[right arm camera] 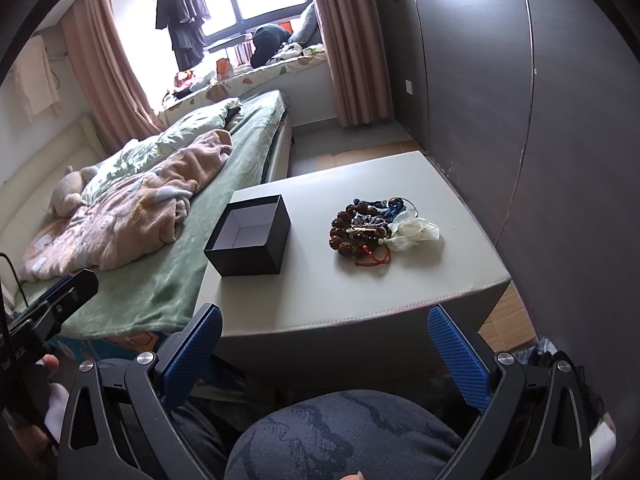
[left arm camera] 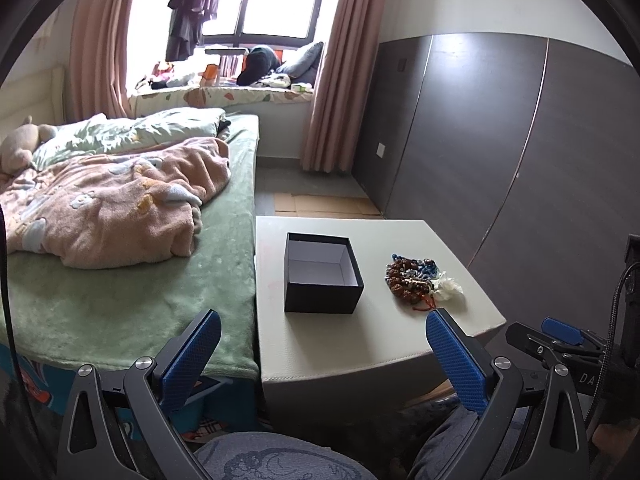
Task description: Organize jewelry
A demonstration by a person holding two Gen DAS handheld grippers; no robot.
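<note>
An open black box point(left arm camera: 322, 276) with a white inside stands empty on a small white table point(left arm camera: 340, 344). To its right lies a heap of jewelry point(left arm camera: 416, 278): brown bead strings, blue cord, a red string and a white piece. The right wrist view shows the box point(right arm camera: 250, 236) and the heap point(right arm camera: 374, 226) too. My left gripper point(left arm camera: 320, 354) is open and empty, held short of the table's near edge. My right gripper point(right arm camera: 326, 350) is open and empty, also short of the near edge, above my knee.
A bed point(left arm camera: 132, 264) with a green cover and a pink blanket point(left arm camera: 116, 200) touches the table's left side. A dark wardrobe wall point(left arm camera: 500, 140) runs along the right. My other gripper point(left arm camera: 560, 336) shows at the right edge of the left wrist view.
</note>
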